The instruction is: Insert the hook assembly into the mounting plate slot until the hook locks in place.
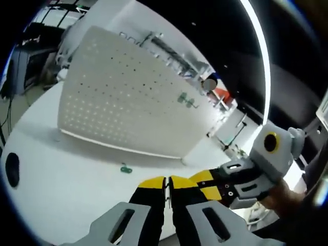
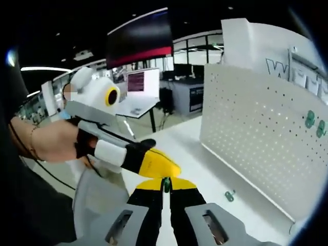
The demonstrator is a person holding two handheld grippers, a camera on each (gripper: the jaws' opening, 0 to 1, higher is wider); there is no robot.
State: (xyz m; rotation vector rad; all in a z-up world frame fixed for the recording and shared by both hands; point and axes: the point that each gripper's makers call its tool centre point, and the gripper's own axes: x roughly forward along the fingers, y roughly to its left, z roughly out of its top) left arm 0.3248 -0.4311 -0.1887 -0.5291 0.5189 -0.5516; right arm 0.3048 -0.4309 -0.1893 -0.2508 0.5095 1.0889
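Observation:
A white pegboard mounting plate stands upright on the white table. Two green hooks hang on it. Another green hook lies on the table in front of the board's lower edge. My right gripper is shut on a small green hook piece, which peeks out between its yellow tips. My left gripper is shut, and I see nothing between its tips. The two grippers are close together, short of the board: the right gripper comes in beside the left, and the left gripper is held by a hand.
A dark oval object lies on the table at the left. Behind the board are racks and benches. Office desks with a monitor and a large dark screen stand beyond the table's edge.

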